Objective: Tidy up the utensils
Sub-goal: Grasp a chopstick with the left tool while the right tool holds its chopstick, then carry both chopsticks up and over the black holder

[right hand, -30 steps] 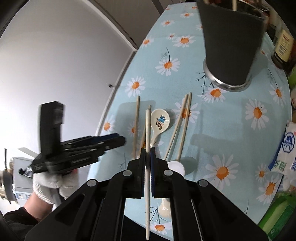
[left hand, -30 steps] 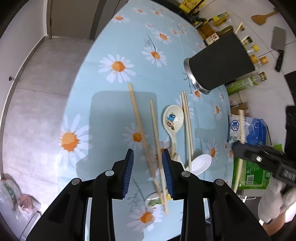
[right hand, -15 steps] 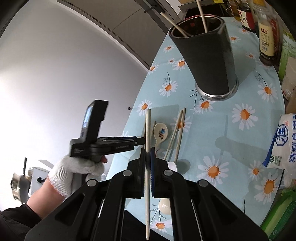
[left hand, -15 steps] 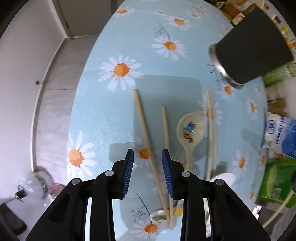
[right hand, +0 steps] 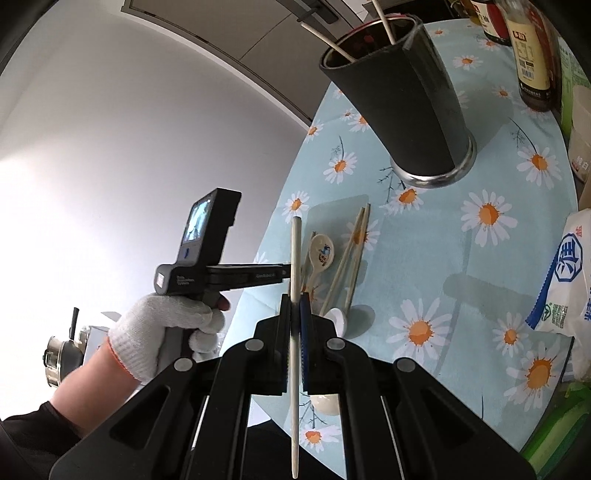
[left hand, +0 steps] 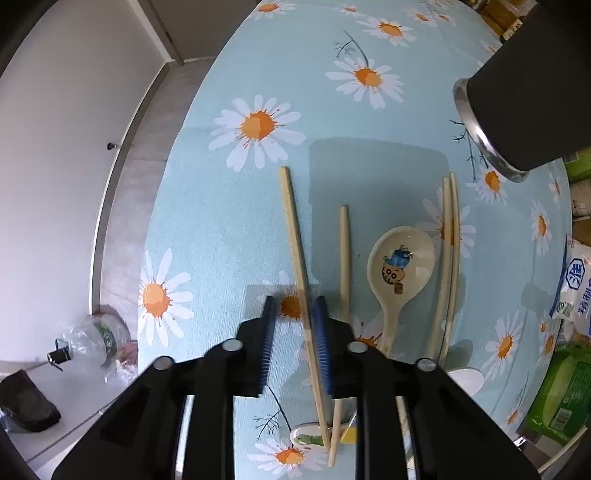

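Right gripper (right hand: 294, 308): pinching one chopstick (right hand: 294, 280), raised | Left gripper (left hand: 295, 328): spread, straddling bench chopstick (left hand: 293, 229) | Holder (right hand: 402, 99): 1 o'clock, on bench (right hand: 461, 258)

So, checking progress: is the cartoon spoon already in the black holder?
No, the cartoon spoon lies on the tablecloth, apart from the black holder.

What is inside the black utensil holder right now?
Two pale chopsticks stick out of the black utensil holder; its dark interior hides their lower ends and anything else inside.
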Motion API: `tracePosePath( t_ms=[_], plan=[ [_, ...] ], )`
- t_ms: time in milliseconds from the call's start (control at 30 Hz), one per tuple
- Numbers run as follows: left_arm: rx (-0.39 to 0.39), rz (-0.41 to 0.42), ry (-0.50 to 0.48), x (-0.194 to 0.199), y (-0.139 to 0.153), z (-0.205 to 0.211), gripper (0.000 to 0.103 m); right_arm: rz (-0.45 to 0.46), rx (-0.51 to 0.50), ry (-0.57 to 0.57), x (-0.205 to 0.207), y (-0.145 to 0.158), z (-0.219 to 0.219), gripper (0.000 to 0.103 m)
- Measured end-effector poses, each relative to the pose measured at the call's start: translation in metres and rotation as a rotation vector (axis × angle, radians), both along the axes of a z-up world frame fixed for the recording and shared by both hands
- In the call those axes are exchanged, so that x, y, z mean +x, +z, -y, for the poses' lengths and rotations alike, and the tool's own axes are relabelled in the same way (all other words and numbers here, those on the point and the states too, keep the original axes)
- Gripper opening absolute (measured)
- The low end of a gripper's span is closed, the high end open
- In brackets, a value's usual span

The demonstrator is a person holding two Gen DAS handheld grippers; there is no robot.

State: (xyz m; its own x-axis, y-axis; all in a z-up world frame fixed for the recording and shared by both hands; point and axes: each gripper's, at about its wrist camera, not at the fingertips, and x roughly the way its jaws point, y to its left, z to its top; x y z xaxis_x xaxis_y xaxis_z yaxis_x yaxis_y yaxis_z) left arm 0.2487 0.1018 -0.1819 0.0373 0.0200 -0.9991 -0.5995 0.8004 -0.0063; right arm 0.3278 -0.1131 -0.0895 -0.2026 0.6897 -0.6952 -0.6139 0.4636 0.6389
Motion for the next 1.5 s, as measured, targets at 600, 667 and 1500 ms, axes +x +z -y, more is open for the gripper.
tracePosePath(
  t_ms=[600, 667, 1500],
  plan=[
    [-0.02, 0.06, -0.079, -0.004, 0.008, -0.018, 0.004, 0.015, -0.027, -0.048, 0.002, -0.008, 0.003, 0.006],
    [-0.033, 0.096, -0.088, -0.007, 0.012, -0.022, 0.004, 0.029, -0.036, -0.073, 0.005, -0.006, 0.001, 0.006],
    [-0.041, 0.645, -0.466, 0.0, 0.146, 0.003, 0.004, 0.244, 0.078, -0.407, 0.011, 0.035, -0.037, 0.006]
  ],
)
